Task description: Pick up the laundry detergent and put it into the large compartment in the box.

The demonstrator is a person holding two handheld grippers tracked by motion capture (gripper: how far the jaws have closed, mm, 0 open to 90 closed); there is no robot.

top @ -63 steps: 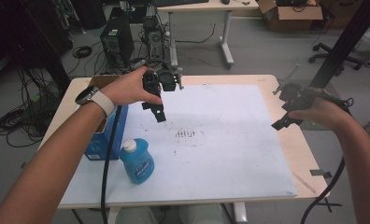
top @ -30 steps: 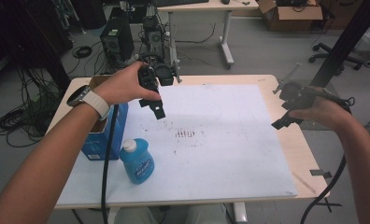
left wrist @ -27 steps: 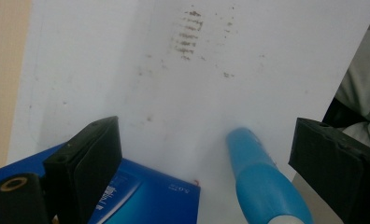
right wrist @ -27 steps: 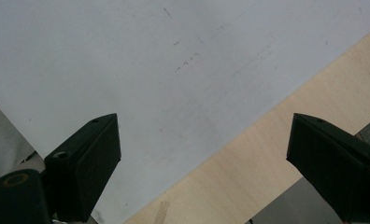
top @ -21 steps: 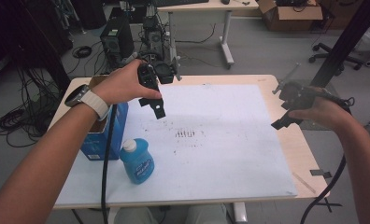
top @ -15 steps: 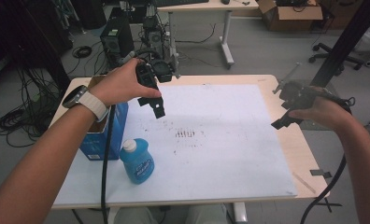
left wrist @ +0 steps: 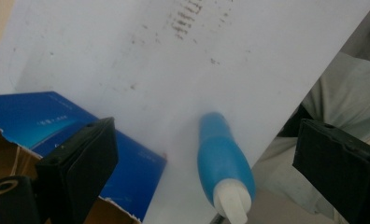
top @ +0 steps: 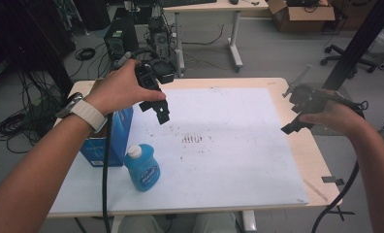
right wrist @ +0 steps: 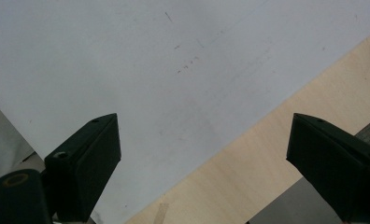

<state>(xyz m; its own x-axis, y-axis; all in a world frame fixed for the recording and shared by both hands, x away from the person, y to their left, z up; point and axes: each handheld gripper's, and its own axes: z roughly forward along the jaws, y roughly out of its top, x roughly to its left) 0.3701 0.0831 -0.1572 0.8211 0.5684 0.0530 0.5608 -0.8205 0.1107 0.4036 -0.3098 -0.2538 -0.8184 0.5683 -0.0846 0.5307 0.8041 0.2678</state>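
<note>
My left gripper (top: 160, 110) hangs above the back left of the white sheet (top: 238, 145), held in a hand with a white watch strap. Its jaws have just been opening and stand wide with nothing between them. In the left gripper view, the left gripper (left wrist: 206, 130) looks down on a blue bottle with a white cap (left wrist: 223, 163) and a blue cardboard box (left wrist: 57, 126). The bottle (top: 141, 167) stands upright near the table's front left, beside the box (top: 110, 141). My right gripper (top: 296, 114) hovers over the table's right edge, open and empty (right wrist: 202, 126).
The wooden table (top: 311, 160) is mostly covered by the white sheet, which has dark smudges (top: 192, 140) near its middle. The box is torn open at the top. Cables trail from both grippers. Computer towers (top: 120, 41) and another desk stand on the floor behind.
My left hand has drifted a little left and up, away from the sheet's middle. The right hand has stayed where it was.
</note>
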